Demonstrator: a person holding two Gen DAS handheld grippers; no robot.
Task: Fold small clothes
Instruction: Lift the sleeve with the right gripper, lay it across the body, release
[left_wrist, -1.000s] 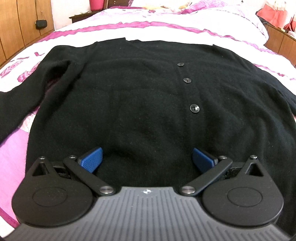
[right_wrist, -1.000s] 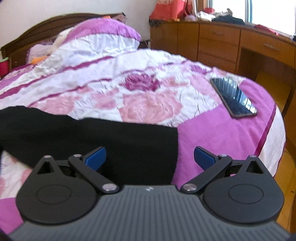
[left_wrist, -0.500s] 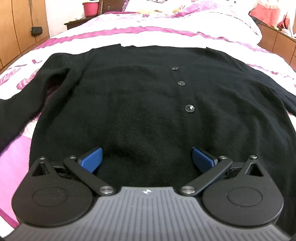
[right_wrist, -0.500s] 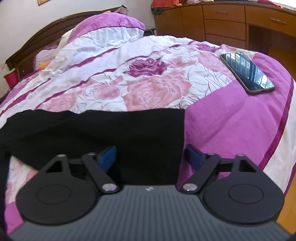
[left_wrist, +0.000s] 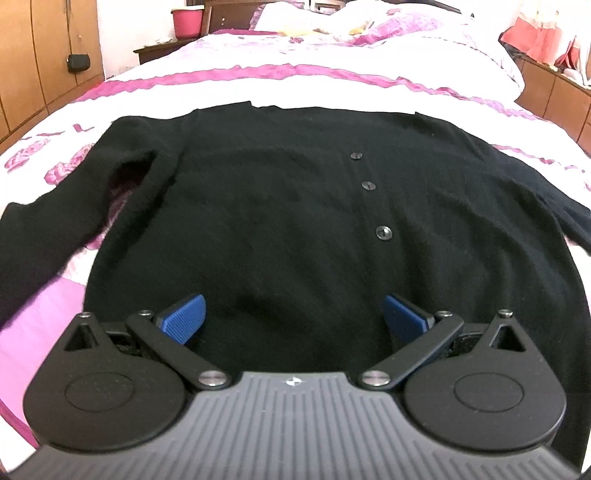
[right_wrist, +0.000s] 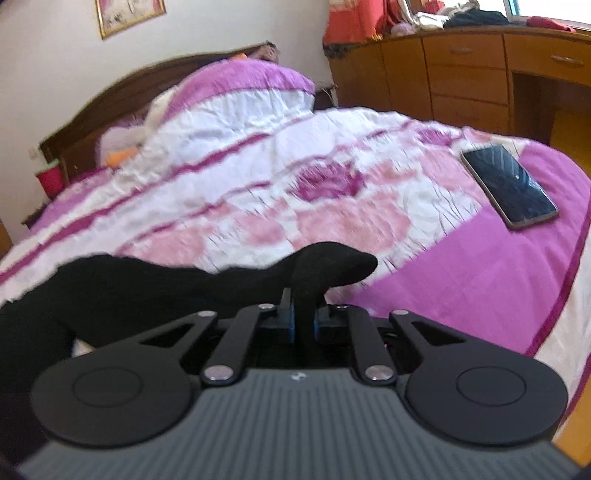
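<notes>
Now my right tool (right_wrist: 303, 319) had snapped shut on the sleeve (right_wrist: 325, 266), which was open a moment before. My left tool (left_wrist: 293, 314) stayed wide open above the black cardigan (left_wrist: 280, 206) on the bed (left_wrist: 295, 85), so folding could start.

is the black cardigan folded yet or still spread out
Still spread out: the black cardigan lies flat on the bed, front up. Only its sleeve end is lifted, pinched in the right gripper; the left gripper is open.

cardigan (left_wrist: 280, 221) on bed (left_wrist: 295, 85), phone (right_wrist: 509, 186) right
</notes>
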